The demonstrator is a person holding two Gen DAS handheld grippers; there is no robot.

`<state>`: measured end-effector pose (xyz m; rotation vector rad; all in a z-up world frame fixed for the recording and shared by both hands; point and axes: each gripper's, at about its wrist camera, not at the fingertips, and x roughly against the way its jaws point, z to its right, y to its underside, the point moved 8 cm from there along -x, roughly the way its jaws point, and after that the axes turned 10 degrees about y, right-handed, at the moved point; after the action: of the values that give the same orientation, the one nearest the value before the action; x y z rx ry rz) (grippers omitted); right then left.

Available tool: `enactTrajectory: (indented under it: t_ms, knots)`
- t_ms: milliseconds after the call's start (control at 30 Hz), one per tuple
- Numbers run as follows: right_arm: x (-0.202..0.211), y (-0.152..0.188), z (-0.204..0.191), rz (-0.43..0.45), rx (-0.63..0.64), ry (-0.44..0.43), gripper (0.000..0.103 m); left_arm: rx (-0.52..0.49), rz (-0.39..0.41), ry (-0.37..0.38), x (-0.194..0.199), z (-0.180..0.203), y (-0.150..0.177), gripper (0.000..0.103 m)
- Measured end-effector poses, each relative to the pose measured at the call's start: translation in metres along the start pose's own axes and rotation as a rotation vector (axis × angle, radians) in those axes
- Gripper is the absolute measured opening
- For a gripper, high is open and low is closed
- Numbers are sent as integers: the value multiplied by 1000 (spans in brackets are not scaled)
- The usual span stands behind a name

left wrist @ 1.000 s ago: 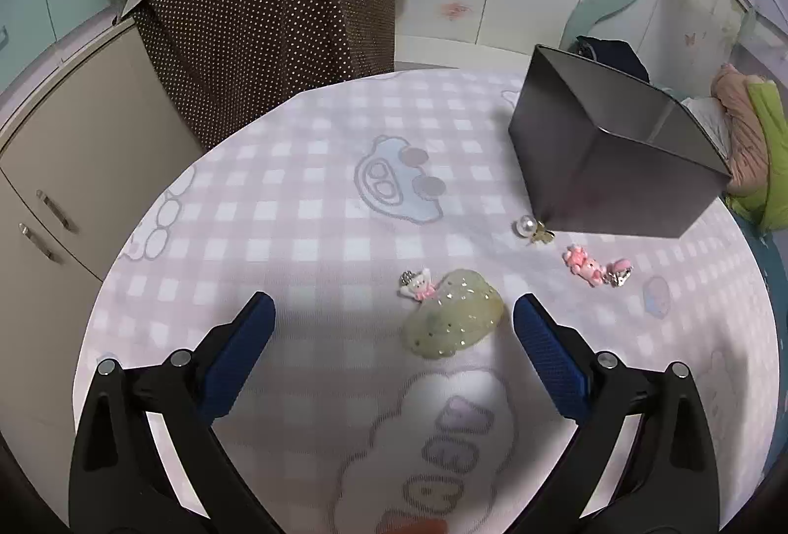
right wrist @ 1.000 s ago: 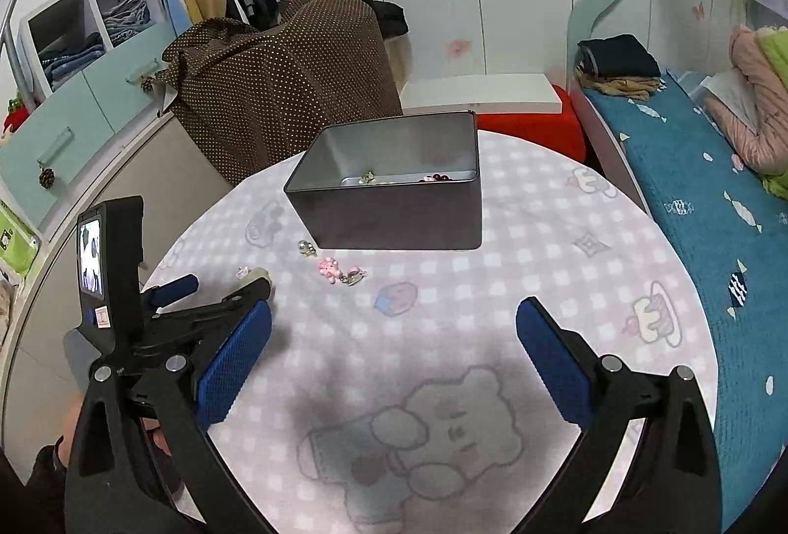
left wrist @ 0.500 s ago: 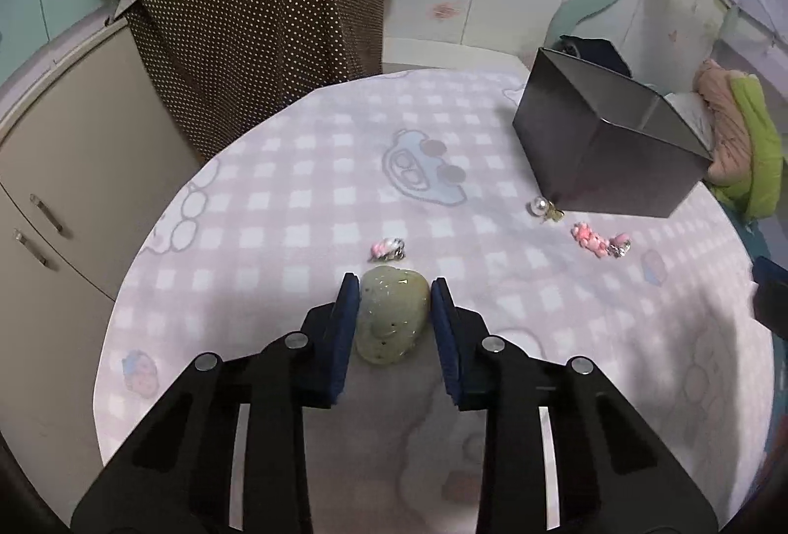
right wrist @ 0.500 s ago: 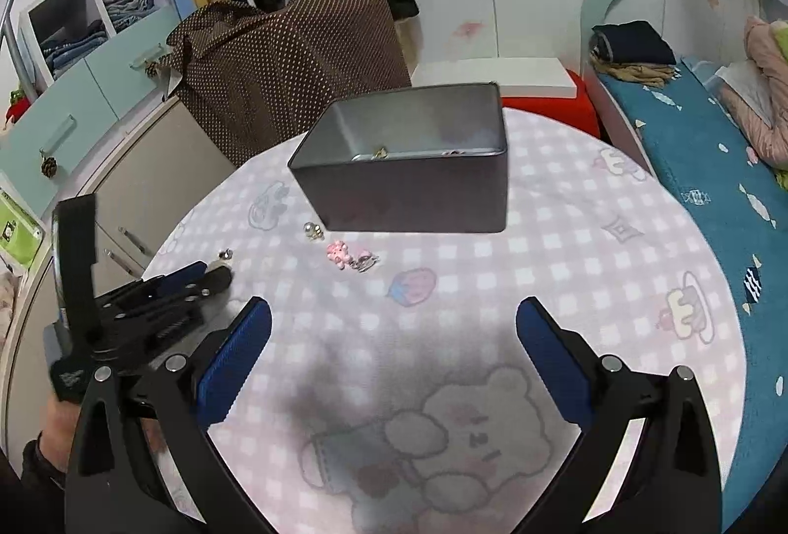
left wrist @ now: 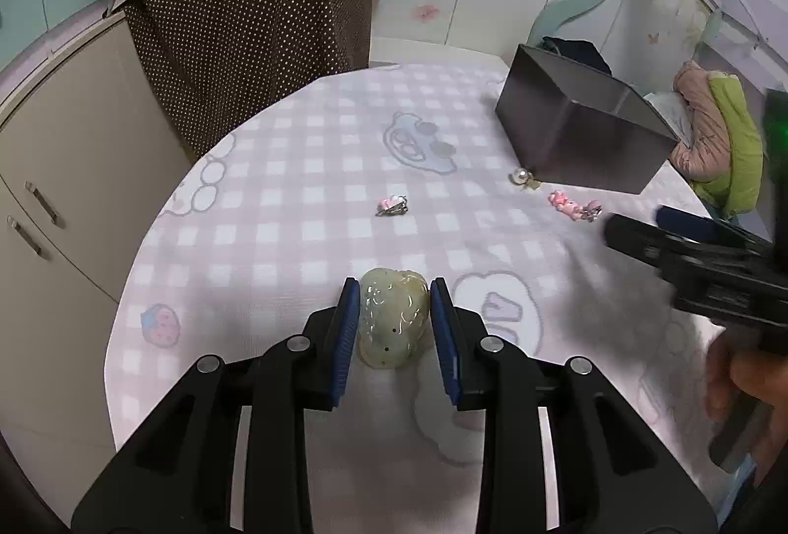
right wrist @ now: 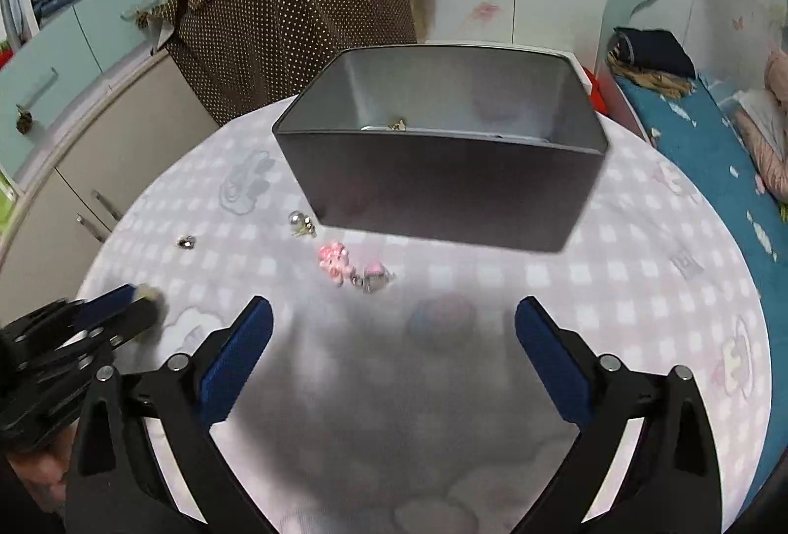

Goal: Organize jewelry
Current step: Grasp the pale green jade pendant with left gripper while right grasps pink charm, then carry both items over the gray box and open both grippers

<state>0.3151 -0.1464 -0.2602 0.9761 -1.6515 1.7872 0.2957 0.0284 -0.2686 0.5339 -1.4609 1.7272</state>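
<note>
My left gripper point(left wrist: 392, 297) is shut on a pale green jade pendant point(left wrist: 391, 322) and holds it over the near part of the round table. It also shows at the left of the right wrist view point(right wrist: 143, 295). My right gripper point(right wrist: 394, 317) is open and empty, hovering in front of the pink charm point(right wrist: 337, 260) and its silver clip point(right wrist: 374, 278). A dark metal box point(right wrist: 443, 184) stands beyond, with small pieces inside. A pearl earring point(left wrist: 519, 176) lies by the box's corner. A small pink clip point(left wrist: 392, 205) lies mid-table.
The table has a pink checked cloth point(left wrist: 305, 189). A brown dotted cloth covers a bulky object point(left wrist: 256, 7) behind the table. Cabinets point(left wrist: 59, 150) stand at the left, a bed point(right wrist: 714, 150) at the right. My right gripper's body crosses the left wrist view point(left wrist: 699, 268).
My left gripper closed on the jade pendant and drew it back from the pink clip. My right gripper moved forward and down toward the pink charm and the box.
</note>
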Motion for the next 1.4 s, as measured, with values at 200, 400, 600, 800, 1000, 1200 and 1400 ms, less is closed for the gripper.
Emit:
enactTrajectory:
  t_ms: [200, 400, 600, 800, 1000, 1200, 1400]
  knots:
    - [-17, -6, -13, 9, 68, 30, 52, -7, 15, 11, 6, 4, -4, 29]
    - [-17, -5, -27, 31, 150, 28, 19, 2, 21, 13, 8, 1, -10, 29]
    - [-10, 5, -29, 38, 177, 24, 14, 4, 21, 17, 8, 0, -11, 29]
    - [5, 8, -20, 40, 118, -37, 14, -6, 22, 25, 8, 4, -13, 29]
    - [25, 2, -17, 57, 87, -80, 14, -20, 32, 32, 12, 10, -19, 28]
    - [56, -13, -15, 104, 76, -115, 14, -52, 58, 51, 20, 25, -37, 27]
    - [93, -41, -5, 188, 64, -128, 14, -91, 97, 80, 31, 45, -64, 27]
